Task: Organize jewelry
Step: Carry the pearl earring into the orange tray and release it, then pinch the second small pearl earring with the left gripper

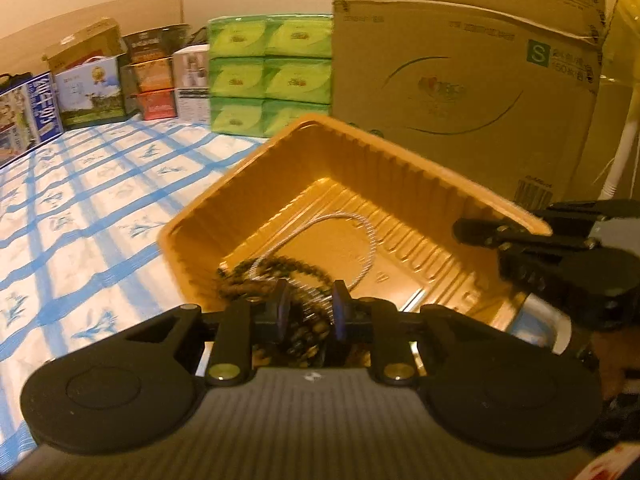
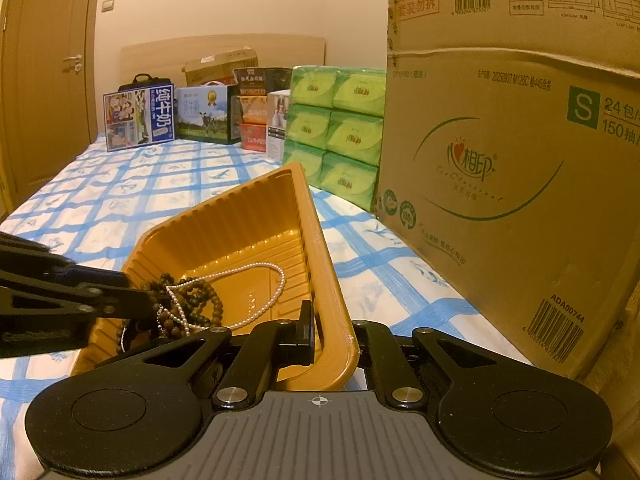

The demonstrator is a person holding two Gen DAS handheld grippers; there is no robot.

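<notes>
Gold-coloured plastic, thin and ribbed, forms the tray (image 2: 224, 216) that sits tilted on a blue-checked bedsheet (image 2: 132, 192), its near wall pinched between the closed jaws of the right gripper (image 2: 334, 340). Inside, heaped in the lower corner, lies a string of dark wooden beads (image 2: 200, 300) tangled with a pearl necklace (image 2: 272, 280) whose loop trails across the tray floor. The left gripper (image 1: 307, 308) reaches into that heap, its jaws only narrowly apart with bead strands between the pads; whether the pads press on them cannot be told.

The jewellery looks light and limp, likely to sag, slide and snag. The wooden beads appear sturdy and offer a rough, bunched mass to nip. The pearl strand seems finer, smoother and more easily stressed, so it is better taken at a free stretch of its loop than pulled through the knot. The tray itself looks flimsy and would probably flex, so a hold on its rim beside a corner seems soundest. A large cardboard carton (image 2: 512, 184) and green tissue packs (image 2: 340, 120) stand behind.
</notes>
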